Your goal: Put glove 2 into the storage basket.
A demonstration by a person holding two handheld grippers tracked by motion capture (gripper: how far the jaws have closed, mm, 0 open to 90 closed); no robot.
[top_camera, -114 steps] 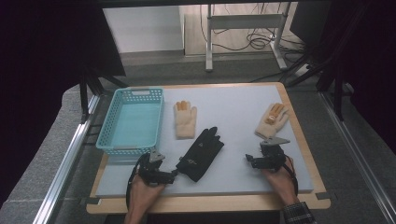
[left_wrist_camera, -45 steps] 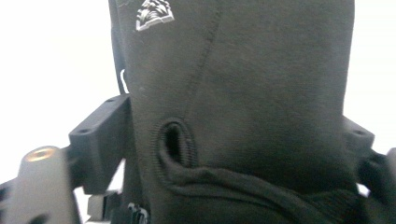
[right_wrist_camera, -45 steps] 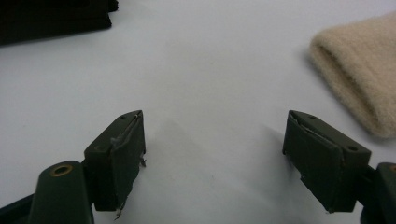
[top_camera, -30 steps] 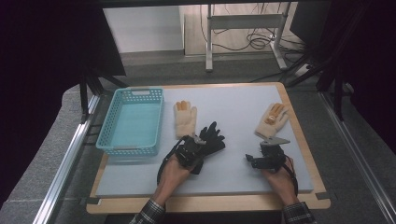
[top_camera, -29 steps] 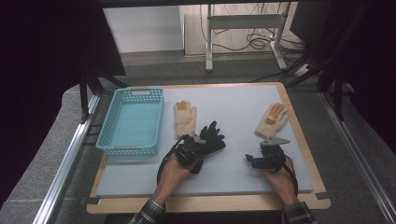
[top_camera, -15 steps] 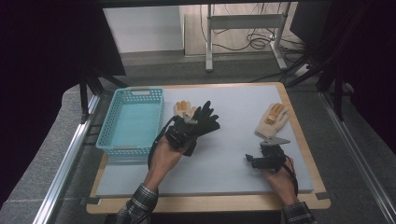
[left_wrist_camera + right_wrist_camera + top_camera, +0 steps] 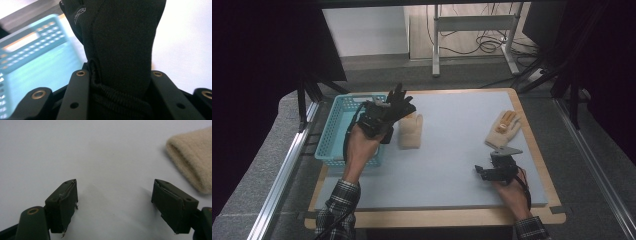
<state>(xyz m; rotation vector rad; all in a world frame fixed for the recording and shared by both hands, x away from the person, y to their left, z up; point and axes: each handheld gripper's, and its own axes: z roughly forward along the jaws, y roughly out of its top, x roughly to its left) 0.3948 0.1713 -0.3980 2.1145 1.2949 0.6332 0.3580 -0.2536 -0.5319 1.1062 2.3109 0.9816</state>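
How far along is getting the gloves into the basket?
None shows in the basket yet. In hand: the left gripper holds the black glove raised beside it. Left: two beige gloves on the table; the right gripper rests open.

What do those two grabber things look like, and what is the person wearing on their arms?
Both are black, blocky tools. The left gripper has flat black jaws with small brass-ringed holes, and a black cable loops down from it. The right gripper has square-ended black jaws and a grey three-cornered plate on top. The person's sleeves are dark checked plaid with pale lines.
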